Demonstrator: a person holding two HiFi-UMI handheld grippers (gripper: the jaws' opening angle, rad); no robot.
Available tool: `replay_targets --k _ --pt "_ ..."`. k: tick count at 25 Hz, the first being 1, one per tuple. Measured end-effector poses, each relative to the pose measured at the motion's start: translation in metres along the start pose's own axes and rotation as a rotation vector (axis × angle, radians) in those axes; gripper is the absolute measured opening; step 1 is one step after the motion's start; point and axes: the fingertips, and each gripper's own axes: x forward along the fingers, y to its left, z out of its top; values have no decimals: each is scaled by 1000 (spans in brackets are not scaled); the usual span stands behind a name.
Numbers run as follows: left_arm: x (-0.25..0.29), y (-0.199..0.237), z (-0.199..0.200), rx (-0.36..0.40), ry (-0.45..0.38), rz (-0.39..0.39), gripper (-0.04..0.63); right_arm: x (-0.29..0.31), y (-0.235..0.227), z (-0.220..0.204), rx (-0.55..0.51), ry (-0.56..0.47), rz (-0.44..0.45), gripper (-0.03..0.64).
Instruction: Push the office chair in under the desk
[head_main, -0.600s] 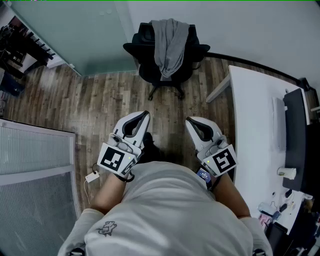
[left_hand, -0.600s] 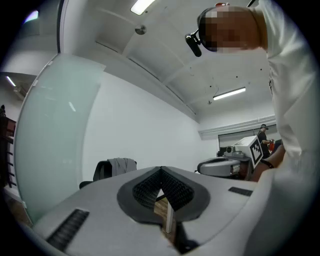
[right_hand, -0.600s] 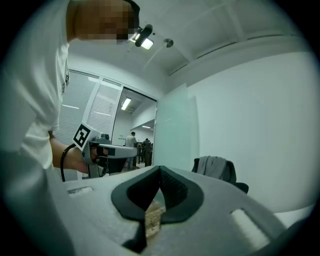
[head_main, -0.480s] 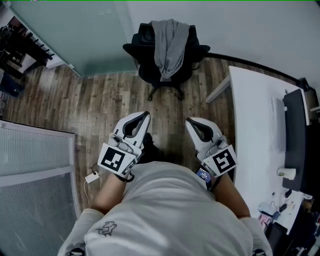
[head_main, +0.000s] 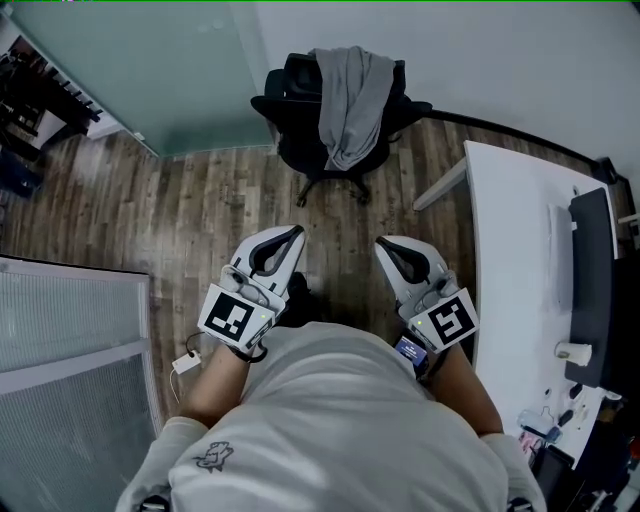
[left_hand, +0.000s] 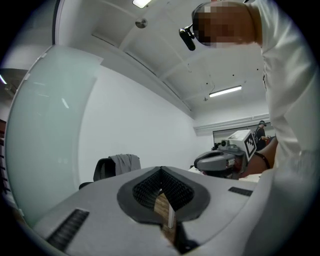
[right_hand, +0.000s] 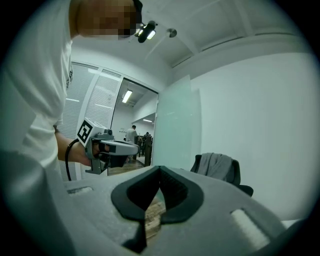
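Nothing has been touched. Compared with half a second ago, the chair, the floor (head_main: 200, 200) and the bench (head_main: 510, 250) have all slid together a little to the right and down in the head view. I read that as the person shifting their head or stance, not as the chair rolling. Both tools sit in about the same spot in front of the person's chest, so the push has not begun and the whole approach is still to come.

The left hand-held gripper (head_main: 289, 233) has its jaws closed together on nothing, with only floorboards showing through the gap in its own view. The right hand-held gripper (head_main: 384, 243) is shut the same way and equally empty.

The office chair (head_main: 300, 150) stands upright on its wheeled base by the far wall, just beside the frosted glass panel (head_main: 180, 70). It is well apart from both tools and off the far left corner of the bench. A grey garment (head_main: 350, 100) hangs over its backrest on the side towards the person. I cannot tell for sure which way the seat faces. Its tall axis is vertical. The bench runs lengthwise away from the person along the right side, so I judge the chair must travel rightwards to tuck under it.
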Motion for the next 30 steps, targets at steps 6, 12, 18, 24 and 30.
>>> replay_targets --k 6,12,18,24,30 --pt "-1 79 -23 95 89 -48 -2 62 -30 -2 -24 40 -22 2" --pt "4 156 -25 150 123 -76 -2 115 -66 -5 -52 103 -96 3" --pt "27 202 -31 152 136 -124 -2 147 -95 -12 -36 139 -144 3" --pt "73 228 -48 149 185 -154 -2 165 -145 -26 -35 170 -123 3" --pt "118 257 -51 169 230 -135 -2 174 -217 -39 -46 200 -103 3"
